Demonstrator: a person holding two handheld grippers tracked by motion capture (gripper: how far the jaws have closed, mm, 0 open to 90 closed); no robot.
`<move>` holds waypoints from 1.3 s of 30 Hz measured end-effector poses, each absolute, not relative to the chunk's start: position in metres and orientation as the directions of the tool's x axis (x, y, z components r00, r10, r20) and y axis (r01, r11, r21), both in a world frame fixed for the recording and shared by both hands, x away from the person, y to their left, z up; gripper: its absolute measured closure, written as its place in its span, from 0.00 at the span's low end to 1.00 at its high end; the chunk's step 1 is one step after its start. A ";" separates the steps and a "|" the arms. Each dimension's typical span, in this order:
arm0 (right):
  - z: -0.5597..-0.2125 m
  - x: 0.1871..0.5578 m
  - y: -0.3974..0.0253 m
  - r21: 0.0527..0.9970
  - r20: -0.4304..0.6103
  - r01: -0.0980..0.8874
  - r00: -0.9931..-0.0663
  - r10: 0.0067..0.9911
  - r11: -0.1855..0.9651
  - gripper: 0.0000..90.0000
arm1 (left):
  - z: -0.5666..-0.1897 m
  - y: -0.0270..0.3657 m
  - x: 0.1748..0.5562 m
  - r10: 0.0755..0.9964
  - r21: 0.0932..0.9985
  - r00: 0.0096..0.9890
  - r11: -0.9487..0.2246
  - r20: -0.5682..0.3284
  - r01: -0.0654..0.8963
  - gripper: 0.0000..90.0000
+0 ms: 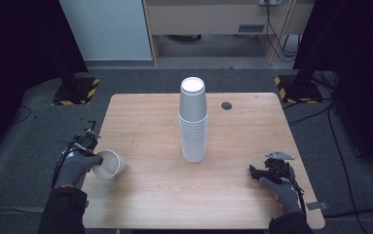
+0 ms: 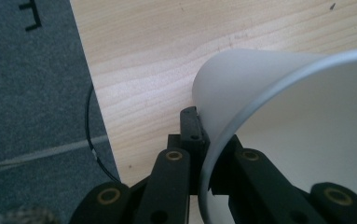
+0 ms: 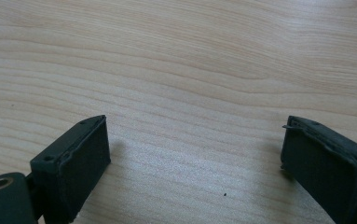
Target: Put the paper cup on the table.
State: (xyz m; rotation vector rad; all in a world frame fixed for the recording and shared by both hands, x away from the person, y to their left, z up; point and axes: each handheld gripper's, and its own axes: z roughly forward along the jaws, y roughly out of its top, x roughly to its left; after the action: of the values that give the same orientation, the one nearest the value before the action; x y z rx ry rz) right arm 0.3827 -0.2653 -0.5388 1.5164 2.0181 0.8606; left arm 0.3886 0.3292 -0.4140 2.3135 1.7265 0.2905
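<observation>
Near the table's (image 1: 150,122) left front edge, a single white paper cup (image 1: 110,164) is held tilted, its rim wall clamped between the jaws of the left hand-held gripper (image 2: 203,154). Judged step: carrying it to the cup stack (image 1: 193,122) at centre; next, alignment over the stack is needed. The right hand-held gripper (image 3: 195,163) rests on the table with jaws apart, holding nothing.

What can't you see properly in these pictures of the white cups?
- Single white paper cup: in the left gripper view its right side and far rim run off the picture's edge.
- Tall stack of white paper cups: in the high view the rims sit too close to count.
- Left gripper: in the high view the grey-gloved hand and the cup hide its jaws.
</observation>
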 end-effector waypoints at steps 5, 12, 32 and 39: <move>-0.539 0.383 -0.265 0.721 0.001 0.665 -0.279 0.960 0.193 0.09 | -0.416 0.328 0.392 0.962 0.249 0.272 -0.264 0.002 0.932 0.97; -0.539 0.383 -0.266 0.721 0.000 0.665 -0.281 0.960 0.195 0.09 | -0.420 0.326 0.395 0.969 0.208 0.248 -0.241 -0.007 0.948 0.97; -0.539 0.383 -0.266 0.721 0.001 0.665 -0.283 0.959 0.196 0.09 | -0.427 0.327 0.397 0.973 0.321 0.228 -0.210 -0.018 0.923 0.75; -0.539 0.383 -0.266 0.721 0.002 0.665 -0.284 0.959 0.195 0.09 | -0.416 0.328 0.388 0.973 0.529 0.229 -0.197 0.005 0.825 0.48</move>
State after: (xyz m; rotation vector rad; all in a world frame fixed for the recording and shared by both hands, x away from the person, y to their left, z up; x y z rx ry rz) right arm 0.3829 -0.2656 -0.5388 1.5129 2.0235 0.8625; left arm 0.3879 0.3283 -0.4158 2.0919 1.6539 0.4792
